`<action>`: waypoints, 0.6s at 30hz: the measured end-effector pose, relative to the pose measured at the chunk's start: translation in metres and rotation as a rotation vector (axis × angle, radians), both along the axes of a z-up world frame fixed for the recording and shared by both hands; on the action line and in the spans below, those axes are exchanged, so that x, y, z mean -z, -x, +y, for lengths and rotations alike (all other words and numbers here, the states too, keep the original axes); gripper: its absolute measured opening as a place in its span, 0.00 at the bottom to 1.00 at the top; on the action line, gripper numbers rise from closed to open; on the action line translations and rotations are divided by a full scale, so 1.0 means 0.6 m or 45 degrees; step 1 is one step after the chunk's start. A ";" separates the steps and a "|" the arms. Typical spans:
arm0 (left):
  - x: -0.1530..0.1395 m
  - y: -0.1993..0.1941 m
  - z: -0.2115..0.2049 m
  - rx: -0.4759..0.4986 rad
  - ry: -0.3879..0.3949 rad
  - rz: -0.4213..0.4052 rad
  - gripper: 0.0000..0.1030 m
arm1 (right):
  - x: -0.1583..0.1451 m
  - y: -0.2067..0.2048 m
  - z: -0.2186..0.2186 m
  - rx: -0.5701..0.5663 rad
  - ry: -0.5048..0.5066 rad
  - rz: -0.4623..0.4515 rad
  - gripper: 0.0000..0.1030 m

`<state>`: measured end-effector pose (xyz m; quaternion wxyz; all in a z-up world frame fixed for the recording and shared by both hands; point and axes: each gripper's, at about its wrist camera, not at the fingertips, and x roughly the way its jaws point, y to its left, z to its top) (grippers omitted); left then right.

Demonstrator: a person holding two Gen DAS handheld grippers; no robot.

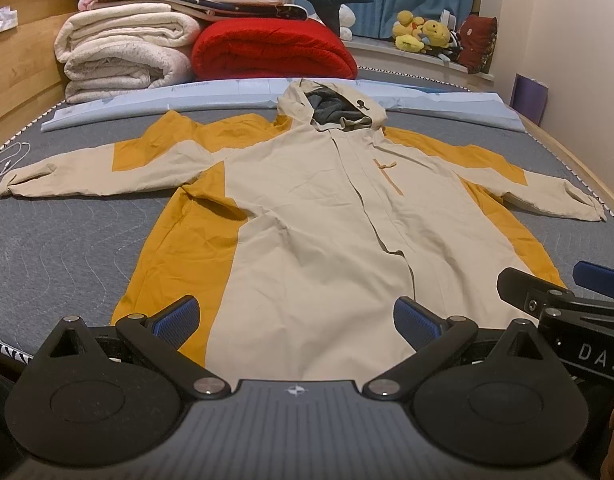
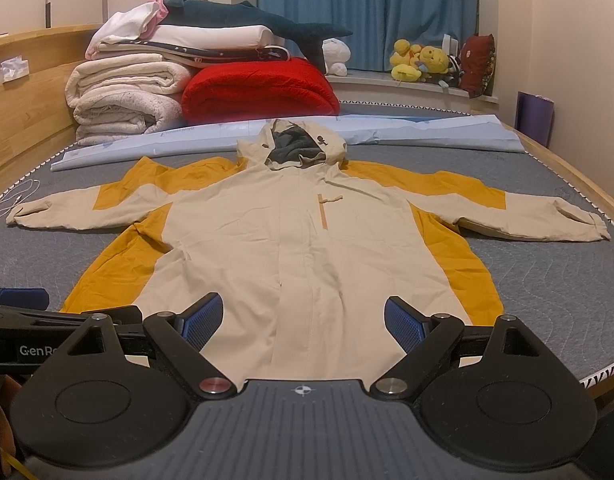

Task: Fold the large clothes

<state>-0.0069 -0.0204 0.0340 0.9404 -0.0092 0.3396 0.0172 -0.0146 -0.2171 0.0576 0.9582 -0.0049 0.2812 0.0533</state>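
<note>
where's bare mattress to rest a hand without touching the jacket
Bare mattress lies under each sleeve, between sleeve and jacket side panel, both sides. The head end is crowded: folded blankets, red blanket, blue roll.

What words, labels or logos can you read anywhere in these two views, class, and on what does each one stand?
"DAS": white letters on the right tongs, cut off by the edge of the left wrist view.
"GenR": white letters on the left tongs, cut off behind the right tongs' own frame in the right wrist view.
Small dark logo on the jacket hood: too small to read.
Print on the pale blue sheet behind the hood: too blurred to read.
</note>
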 end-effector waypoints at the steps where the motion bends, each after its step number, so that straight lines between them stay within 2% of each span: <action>1: 0.000 0.000 0.000 -0.001 0.001 0.000 1.00 | 0.000 0.000 0.000 0.000 -0.001 0.000 0.86; 14: 0.002 0.003 -0.007 -0.001 0.005 -0.007 1.00 | -0.001 0.000 0.000 -0.004 0.003 -0.008 0.86; 18: -0.003 0.006 -0.010 -0.001 0.000 -0.053 1.00 | -0.002 0.000 0.001 0.006 0.009 -0.014 0.85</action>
